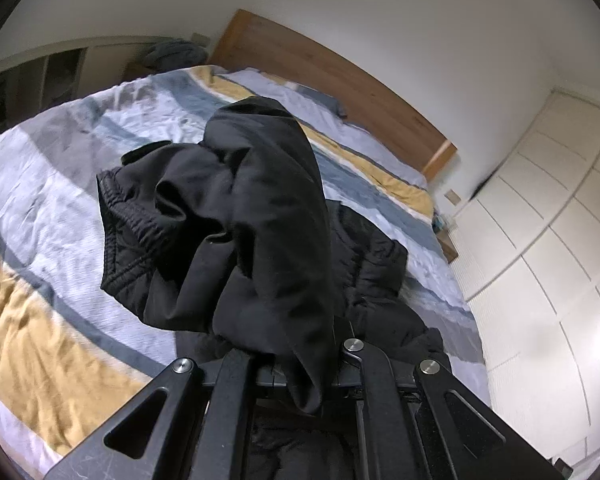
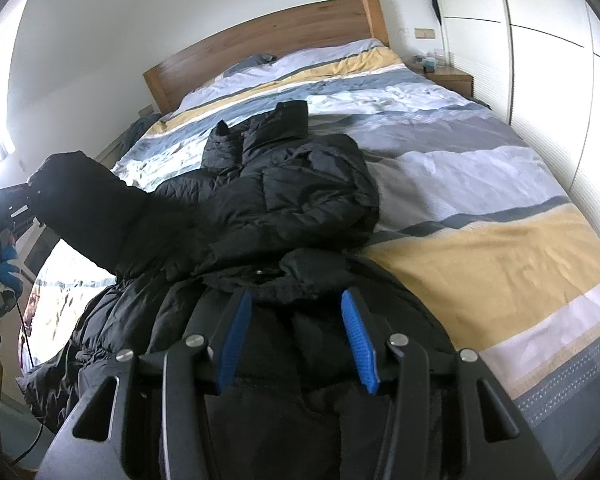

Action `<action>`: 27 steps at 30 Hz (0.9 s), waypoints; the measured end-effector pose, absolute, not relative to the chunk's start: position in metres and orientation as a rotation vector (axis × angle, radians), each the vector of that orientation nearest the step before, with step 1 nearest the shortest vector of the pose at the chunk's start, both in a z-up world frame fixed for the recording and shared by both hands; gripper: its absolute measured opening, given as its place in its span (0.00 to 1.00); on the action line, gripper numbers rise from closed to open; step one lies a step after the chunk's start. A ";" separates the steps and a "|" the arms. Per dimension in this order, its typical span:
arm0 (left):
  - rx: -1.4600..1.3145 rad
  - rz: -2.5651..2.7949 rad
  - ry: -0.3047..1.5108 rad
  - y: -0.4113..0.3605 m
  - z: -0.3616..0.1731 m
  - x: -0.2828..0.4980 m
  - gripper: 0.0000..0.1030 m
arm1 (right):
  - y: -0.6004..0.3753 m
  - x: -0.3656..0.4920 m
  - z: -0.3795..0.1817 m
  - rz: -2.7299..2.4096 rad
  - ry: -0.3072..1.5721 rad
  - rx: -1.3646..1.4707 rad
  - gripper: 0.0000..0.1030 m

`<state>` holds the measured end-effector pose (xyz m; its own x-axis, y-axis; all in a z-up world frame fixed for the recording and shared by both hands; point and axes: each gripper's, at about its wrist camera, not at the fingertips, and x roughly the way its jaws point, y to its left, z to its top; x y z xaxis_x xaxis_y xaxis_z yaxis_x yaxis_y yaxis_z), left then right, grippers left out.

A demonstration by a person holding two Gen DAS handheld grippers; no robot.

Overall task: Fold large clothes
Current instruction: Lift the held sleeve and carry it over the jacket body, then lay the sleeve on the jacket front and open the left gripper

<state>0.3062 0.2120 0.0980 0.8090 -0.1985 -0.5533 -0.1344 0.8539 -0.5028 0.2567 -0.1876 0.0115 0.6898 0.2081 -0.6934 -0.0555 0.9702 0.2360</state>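
The jacket [image 2: 284, 200] lay bunched on the bed [image 2: 480, 184]. The left gripper [image 1: 296, 376] had its fingers pinched on the sleeve [image 1: 260, 208], lifted clear; this looked like the sleeve fold. The right gripper [image 2: 296, 340] hung above the hem, fingers [image 2: 358, 340] apart, holding nothing. Next, probably, carry that sleeve across the body.

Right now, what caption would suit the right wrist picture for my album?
Open right claw hovers over a black puffer jacket on a striped bed; the left claw lifts its sleeve.
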 end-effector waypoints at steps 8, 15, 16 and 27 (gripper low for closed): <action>-0.457 -0.097 0.704 0.139 0.086 0.329 0.07 | -0.207 0.252 0.004 0.129 0.799 0.233 0.45; -0.391 -0.164 0.779 0.074 0.054 0.350 0.07 | -0.224 0.254 -0.004 0.101 0.808 0.241 0.45; -0.389 -0.169 0.790 0.069 0.048 0.351 0.07 | -0.228 0.255 -0.006 0.093 0.809 0.243 0.45; -0.352 -0.182 0.911 0.027 -0.011 0.366 0.07 | -0.264 0.270 -0.020 0.018 0.818 0.262 0.45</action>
<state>0.3656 0.0267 -0.0111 0.6028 -0.3009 -0.7390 0.0058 0.9278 -0.3730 0.2696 -0.2643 -0.0195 0.6851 0.1162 -0.7191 0.0851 0.9677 0.2375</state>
